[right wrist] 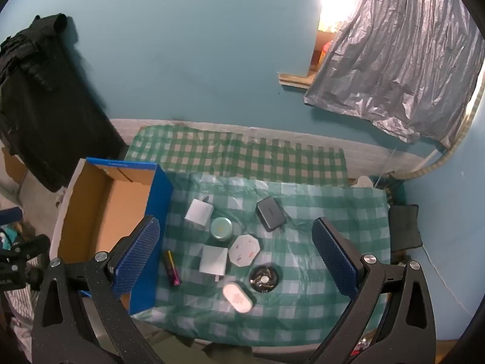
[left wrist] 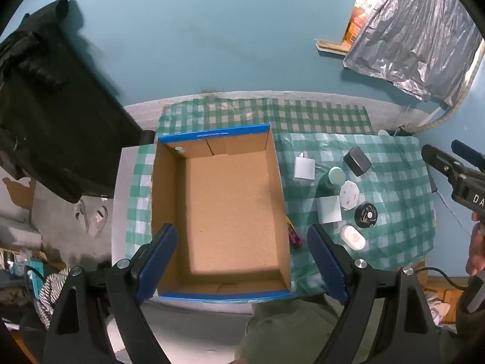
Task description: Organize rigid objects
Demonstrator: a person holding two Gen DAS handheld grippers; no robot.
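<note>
Cardboard box (left wrist: 230,209) (blue-rimmed) – both grippers spread wide.

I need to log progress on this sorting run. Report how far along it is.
Nothing looks done: the cardboard box holds nothing. Nothing is in hand; the left gripper and right gripper are both open. All items are left on the checked cloth: two white chargers, green jar, black case, white octagon, black disc, white oval case, pink stick.
</note>
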